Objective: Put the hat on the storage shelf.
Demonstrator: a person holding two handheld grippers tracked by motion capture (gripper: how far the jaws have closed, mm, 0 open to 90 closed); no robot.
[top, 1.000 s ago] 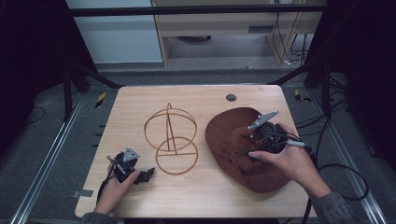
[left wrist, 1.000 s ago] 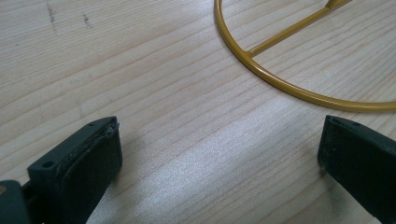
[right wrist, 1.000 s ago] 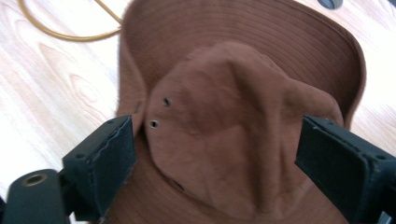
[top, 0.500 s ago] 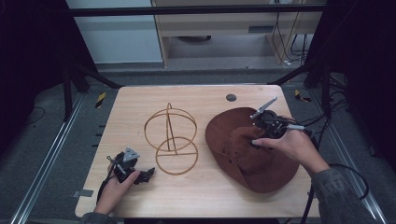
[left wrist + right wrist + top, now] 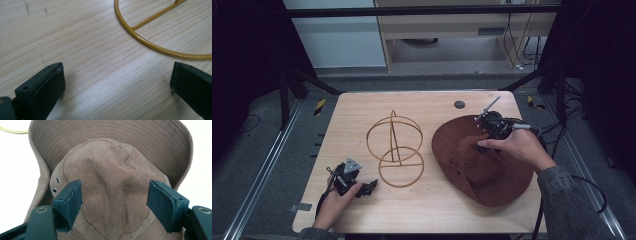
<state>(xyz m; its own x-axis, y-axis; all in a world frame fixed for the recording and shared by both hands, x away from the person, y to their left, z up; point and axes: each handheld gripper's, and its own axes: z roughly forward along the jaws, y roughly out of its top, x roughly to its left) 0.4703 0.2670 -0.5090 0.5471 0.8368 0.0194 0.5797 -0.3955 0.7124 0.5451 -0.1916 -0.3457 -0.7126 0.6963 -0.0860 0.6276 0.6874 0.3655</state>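
A brown suede wide-brimmed hat (image 5: 492, 175) lies on the right half of the wooden table (image 5: 362, 110). My right gripper (image 5: 486, 129) hovers over the hat's far edge. Seen from the right gripper view, the right gripper (image 5: 113, 205) is open, its jaws spread to either side of the dented crown (image 5: 112, 182) without touching it. A gold wire stand (image 5: 394, 147) of rings rests mid-table. My left gripper (image 5: 369, 186) lies low near the front left, held by a hand. In its own view the left gripper (image 5: 117, 85) is open over bare wood, and the stand's base ring (image 5: 150, 45) curves just ahead.
A small dark round grommet (image 5: 459, 104) sits in the tabletop near the far edge. Cables trail off the right side of the table. Dark frame bars and a floor rail stand around the table.
My right gripper has moved away from the person, toward the hat's far edge, staying open. The left gripper and the wire stand have not moved.
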